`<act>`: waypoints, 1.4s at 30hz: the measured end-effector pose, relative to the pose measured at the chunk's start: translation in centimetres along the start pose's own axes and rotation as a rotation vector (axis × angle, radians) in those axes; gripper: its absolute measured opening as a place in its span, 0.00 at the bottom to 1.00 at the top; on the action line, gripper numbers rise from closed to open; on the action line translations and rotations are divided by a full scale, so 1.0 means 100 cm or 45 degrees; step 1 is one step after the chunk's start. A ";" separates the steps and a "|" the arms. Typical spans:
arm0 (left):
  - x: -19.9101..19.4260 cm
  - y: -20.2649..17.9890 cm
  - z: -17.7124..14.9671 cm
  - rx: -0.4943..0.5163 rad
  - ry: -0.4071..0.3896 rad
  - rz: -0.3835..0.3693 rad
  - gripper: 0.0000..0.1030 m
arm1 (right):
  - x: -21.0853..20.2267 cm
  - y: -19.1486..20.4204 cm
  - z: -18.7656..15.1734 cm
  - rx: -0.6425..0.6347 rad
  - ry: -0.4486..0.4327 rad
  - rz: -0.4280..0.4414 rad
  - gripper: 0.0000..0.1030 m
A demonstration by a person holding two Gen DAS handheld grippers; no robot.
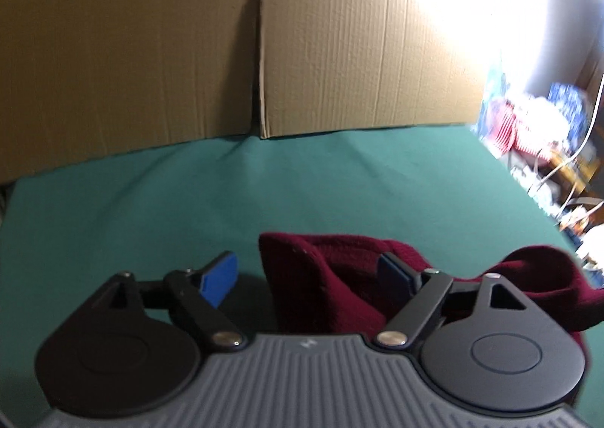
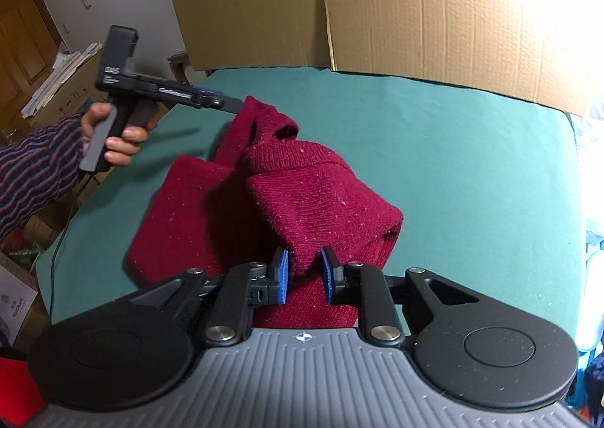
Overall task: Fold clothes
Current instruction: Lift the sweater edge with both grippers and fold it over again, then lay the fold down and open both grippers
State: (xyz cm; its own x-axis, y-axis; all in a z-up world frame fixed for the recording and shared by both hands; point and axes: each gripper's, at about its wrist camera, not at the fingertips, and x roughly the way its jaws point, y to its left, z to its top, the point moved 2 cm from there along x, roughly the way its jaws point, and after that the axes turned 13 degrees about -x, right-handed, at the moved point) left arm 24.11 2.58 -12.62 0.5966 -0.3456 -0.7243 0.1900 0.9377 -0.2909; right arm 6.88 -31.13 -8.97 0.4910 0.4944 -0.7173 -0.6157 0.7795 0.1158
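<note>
A dark red knitted sweater [image 2: 302,197] lies bunched on the green table cover [image 2: 472,148]. My right gripper [image 2: 305,275] is at its near edge, the blue pads close on either side of a fold of the knit, gripping it. My left gripper [image 1: 313,277] is open wide; its right pad [image 1: 392,273] touches the sweater [image 1: 339,277], which rises between the fingers, and its left pad [image 1: 221,277] hangs over bare cover. In the right wrist view the left gripper [image 2: 226,103] is held by a hand at the sweater's far left corner.
A tall cardboard sheet [image 1: 264,42] stands along the table's far edge, also seen in the right wrist view [image 2: 415,1]. Cluttered boxes and papers [image 2: 60,69] sit off the left side. Bright light and clutter [image 1: 536,125] lie beyond the right edge.
</note>
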 end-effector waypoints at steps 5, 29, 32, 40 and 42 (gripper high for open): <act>0.037 0.002 0.005 0.020 0.135 -0.009 0.89 | 0.004 -0.001 -0.002 0.016 0.012 0.017 0.19; 0.009 -0.012 0.005 0.013 -0.054 -0.084 0.15 | -0.007 -0.057 0.009 0.375 -0.138 -0.103 0.19; -0.014 -0.014 0.002 -0.012 -0.120 -0.114 0.15 | -0.011 -0.070 0.011 0.451 -0.178 -0.129 0.19; -0.069 -0.023 -0.022 -0.007 -0.170 -0.186 0.15 | -0.032 -0.091 0.009 0.528 -0.256 -0.129 0.19; -0.077 -0.027 -0.028 0.014 -0.175 -0.188 0.15 | -0.035 -0.092 0.008 0.506 -0.241 -0.133 0.19</act>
State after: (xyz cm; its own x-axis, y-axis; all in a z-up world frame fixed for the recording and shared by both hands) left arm 16.84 2.57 -8.00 0.6624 -0.4718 -0.5819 0.2915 0.8779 -0.3800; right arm 11.35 -39.69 -6.99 0.6648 0.4380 -0.6051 -0.2903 0.8979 0.3310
